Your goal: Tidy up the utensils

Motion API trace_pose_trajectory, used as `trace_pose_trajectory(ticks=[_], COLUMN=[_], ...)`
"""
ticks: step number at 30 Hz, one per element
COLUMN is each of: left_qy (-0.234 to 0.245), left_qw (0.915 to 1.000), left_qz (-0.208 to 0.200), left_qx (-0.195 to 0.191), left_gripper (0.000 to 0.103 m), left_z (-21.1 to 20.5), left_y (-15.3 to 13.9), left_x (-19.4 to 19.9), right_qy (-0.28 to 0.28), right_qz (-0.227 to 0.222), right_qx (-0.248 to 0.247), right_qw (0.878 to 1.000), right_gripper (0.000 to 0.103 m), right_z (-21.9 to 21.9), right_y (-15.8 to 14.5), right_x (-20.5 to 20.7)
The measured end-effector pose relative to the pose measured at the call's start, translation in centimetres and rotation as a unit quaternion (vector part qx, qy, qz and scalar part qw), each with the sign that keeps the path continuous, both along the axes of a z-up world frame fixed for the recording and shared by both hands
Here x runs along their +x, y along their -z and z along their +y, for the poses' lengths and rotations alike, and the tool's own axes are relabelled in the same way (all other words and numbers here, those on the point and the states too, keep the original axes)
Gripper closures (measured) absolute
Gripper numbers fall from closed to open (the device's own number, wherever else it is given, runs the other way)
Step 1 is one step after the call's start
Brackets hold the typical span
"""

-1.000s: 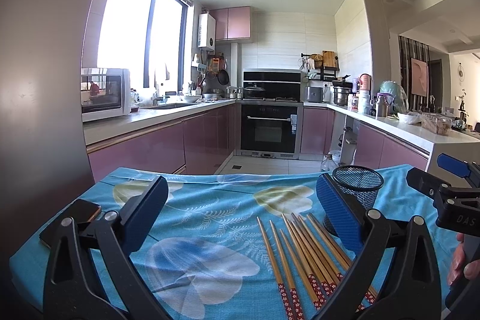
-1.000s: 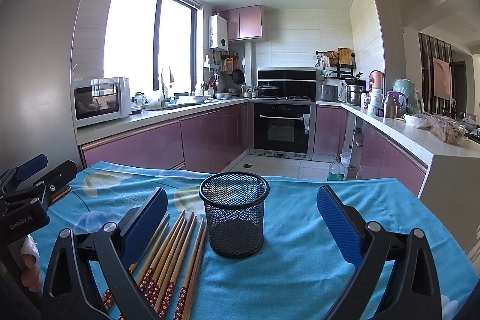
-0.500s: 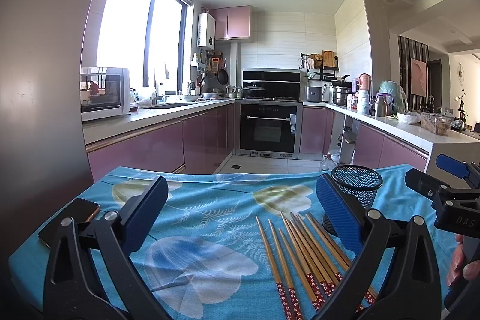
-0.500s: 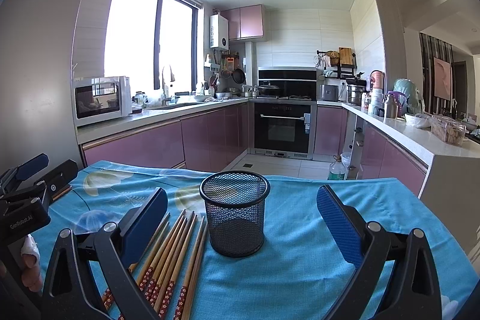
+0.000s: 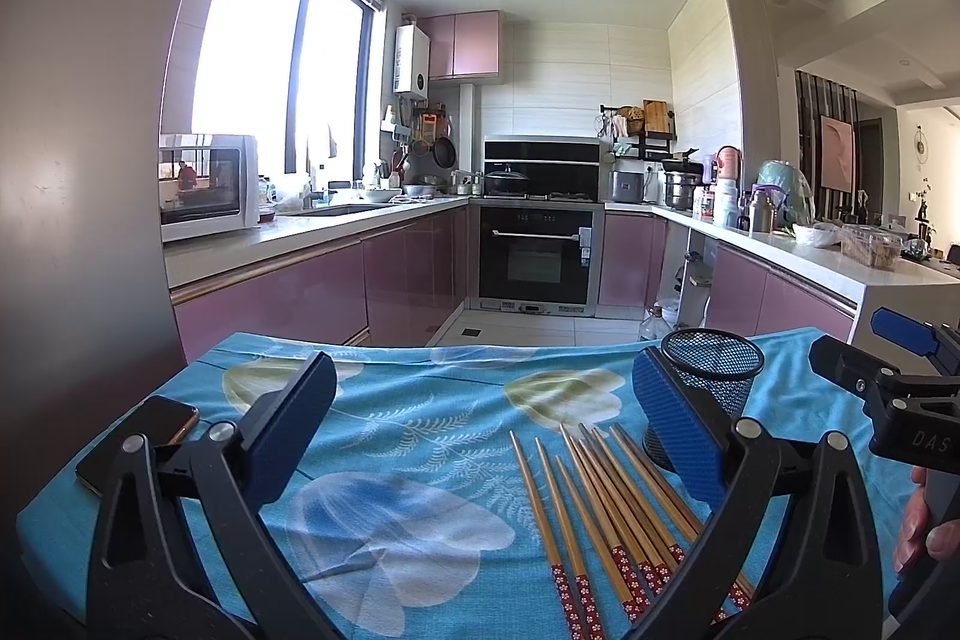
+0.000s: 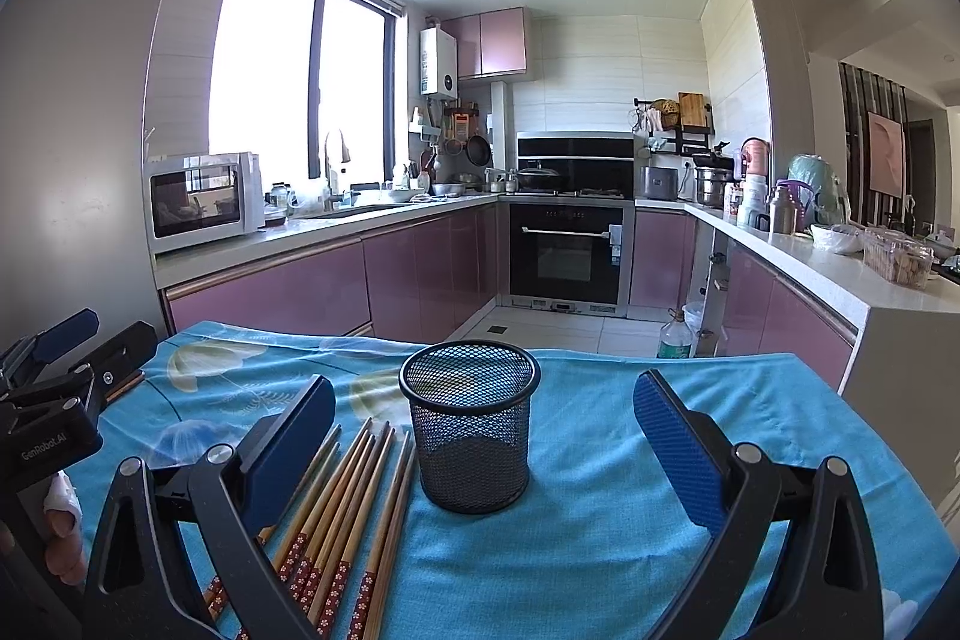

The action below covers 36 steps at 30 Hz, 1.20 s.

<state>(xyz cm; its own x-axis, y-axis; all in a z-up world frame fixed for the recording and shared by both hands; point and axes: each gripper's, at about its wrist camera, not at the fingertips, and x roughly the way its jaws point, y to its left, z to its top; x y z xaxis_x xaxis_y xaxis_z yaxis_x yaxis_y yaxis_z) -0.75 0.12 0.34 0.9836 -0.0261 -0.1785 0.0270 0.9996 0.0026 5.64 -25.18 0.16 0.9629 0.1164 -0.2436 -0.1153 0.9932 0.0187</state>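
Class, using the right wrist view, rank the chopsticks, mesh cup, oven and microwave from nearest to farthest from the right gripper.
1. Chopsticks, by its left finger.
2. Mesh cup, centre, just ahead.
3. Microwave, left counter.
4. Oven, far wall.

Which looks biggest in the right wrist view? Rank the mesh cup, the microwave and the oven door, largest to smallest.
1. Mesh cup, though it stands nearest the camera, which inflates it.
2. and 3. Oven door and microwave: they cover about the same area in the picture, too close to rank. Both stand far back in the kitchen.
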Motion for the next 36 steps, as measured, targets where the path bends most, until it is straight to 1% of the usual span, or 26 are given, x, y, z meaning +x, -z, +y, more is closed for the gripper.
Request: trace_pose_trajectory(ticks=[36], left_qy=[0.005], left_qw=[1.0], left_qz=[0.005], left_qx=[0.001], left_gripper=[0.006], left_z=[-0.92], left_y=[0.3], left_x=[0.15], right_qy=[-0.007], right_qz=[0.006], right_qx=[0.003], right_qw=[1.0], right_gripper=[0.007], right_z=[-0.33], right_y=[0.3], right_x=[0.03])
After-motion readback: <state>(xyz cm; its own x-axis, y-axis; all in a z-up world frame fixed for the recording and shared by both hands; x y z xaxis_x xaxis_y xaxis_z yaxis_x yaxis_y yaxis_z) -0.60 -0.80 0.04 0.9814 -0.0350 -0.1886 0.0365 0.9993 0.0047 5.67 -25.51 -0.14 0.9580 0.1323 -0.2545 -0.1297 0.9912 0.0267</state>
